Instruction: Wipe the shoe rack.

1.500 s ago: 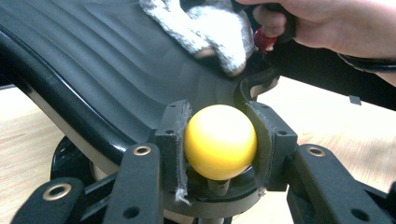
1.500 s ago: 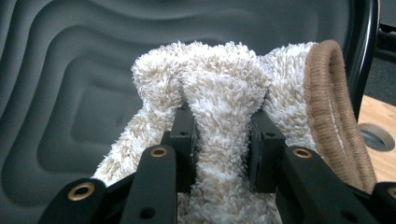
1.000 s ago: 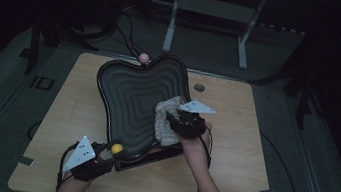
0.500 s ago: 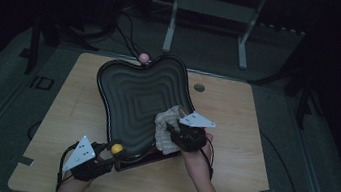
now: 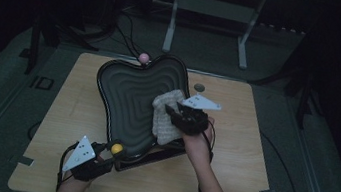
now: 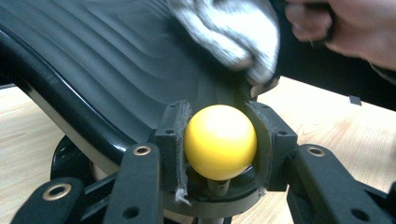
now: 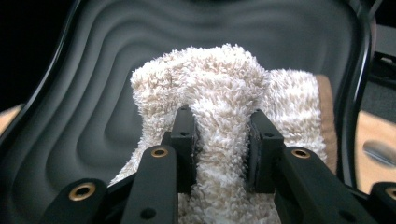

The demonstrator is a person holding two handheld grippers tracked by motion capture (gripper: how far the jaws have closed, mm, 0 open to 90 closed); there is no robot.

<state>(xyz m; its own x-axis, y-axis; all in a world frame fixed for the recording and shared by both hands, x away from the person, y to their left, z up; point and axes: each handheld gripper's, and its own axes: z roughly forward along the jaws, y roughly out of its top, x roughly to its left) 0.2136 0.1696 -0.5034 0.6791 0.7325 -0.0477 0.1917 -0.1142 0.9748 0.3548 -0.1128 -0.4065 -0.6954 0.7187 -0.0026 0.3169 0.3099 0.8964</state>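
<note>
Cloth (image 5: 168,116) higher up tray (image 5: 128,95), lower edge hidden.

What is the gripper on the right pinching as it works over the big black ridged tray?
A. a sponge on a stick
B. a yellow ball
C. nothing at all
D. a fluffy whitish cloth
D: in the right gripper view the right gripper has its jaws closed on a fluffy cloth lying against the tray.

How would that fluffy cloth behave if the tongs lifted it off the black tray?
The fluffy cloth is probably floppy: it bunches into a fold between the right tongs. It likely weighs little and grips well, since its pile looks loose. Its free edges would likely droop over the ridged tray.
</note>
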